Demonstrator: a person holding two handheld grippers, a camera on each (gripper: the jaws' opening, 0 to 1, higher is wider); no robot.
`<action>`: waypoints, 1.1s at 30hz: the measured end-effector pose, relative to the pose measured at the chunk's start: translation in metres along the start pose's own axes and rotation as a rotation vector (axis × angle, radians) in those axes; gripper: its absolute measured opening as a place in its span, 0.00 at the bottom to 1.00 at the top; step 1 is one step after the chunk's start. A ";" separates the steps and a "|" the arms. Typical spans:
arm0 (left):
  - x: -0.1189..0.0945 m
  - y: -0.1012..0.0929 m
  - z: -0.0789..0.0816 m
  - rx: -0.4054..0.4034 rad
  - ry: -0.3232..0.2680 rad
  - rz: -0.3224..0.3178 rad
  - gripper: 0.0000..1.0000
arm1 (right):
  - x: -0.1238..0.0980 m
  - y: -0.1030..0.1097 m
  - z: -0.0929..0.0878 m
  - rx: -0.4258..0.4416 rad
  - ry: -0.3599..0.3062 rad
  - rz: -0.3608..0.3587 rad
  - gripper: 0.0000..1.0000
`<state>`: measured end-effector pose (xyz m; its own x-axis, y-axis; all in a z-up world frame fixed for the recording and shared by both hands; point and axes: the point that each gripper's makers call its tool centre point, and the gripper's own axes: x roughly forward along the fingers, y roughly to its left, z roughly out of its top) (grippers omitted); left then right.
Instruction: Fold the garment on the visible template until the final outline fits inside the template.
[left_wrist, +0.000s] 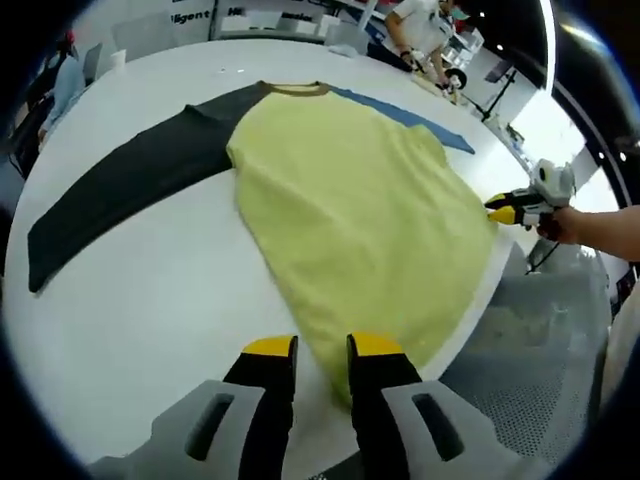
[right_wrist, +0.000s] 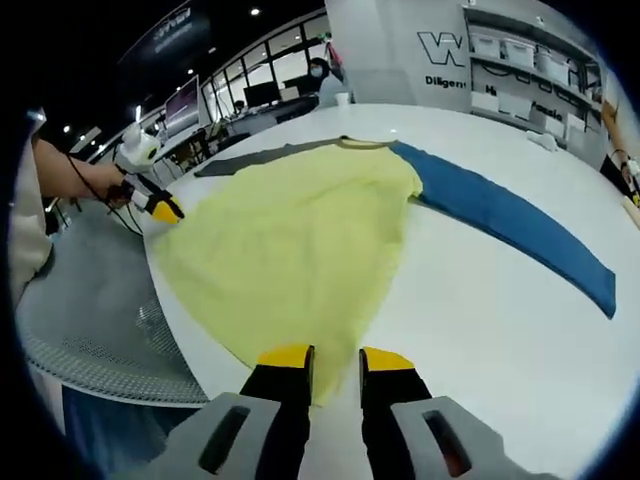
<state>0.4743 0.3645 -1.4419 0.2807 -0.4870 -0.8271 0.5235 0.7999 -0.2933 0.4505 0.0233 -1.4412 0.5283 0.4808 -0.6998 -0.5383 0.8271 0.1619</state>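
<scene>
Two grippers: one at each bottom corner of the shirt's hem, at the near table edge.
Left gripper (left_wrist: 322, 352): yellow-tipped jaws with a narrow gap between them, the yellow hem lying in that gap; whether they actually pinch the cloth cannot be told. In the right gripper view it (right_wrist: 168, 212) sits at the far hem corner, held by a hand (right_wrist: 108, 187), tips touching the cloth.
Right gripper (right_wrist: 336, 362): jaws a little apart, straddling the hem's point at the table edge; grip on the cloth not certain. In the left gripper view it (left_wrist: 502, 212) meets the other hem corner, with a hand (left_wrist: 560, 222) behind it.
Shirt (left_wrist: 360, 220): yellow body spread flat on the table, collar farthest from the grippers, hem nearest.
Dark sleeve (left_wrist: 120, 190): grey-black, stretched out flat to one side of the body.
Blue sleeve (right_wrist: 510, 225): stretched out flat to the opposite side.
Table (left_wrist: 150, 320): white, round-edged, bare surface around the shirt.
Floor mat (right_wrist: 90, 300): grey, perforated, just beyond the table edge.
Background: shelves, a wall with lettering, people standing far off.
</scene>
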 end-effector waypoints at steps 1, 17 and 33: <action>0.000 -0.001 -0.001 0.001 0.006 0.001 0.19 | 0.000 0.001 -0.001 0.002 0.001 0.001 0.12; 0.000 -0.005 -0.009 -0.044 0.039 -0.044 0.03 | -0.003 0.008 -0.010 0.003 0.044 0.009 0.02; -0.010 0.012 -0.007 -0.048 0.048 -0.057 0.04 | -0.005 0.034 -0.015 0.025 0.106 0.080 0.00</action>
<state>0.4724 0.3807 -1.4405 0.2123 -0.5155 -0.8302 0.4980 0.7880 -0.3620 0.4199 0.0442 -1.4429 0.4114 0.5134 -0.7531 -0.5590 0.7948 0.2364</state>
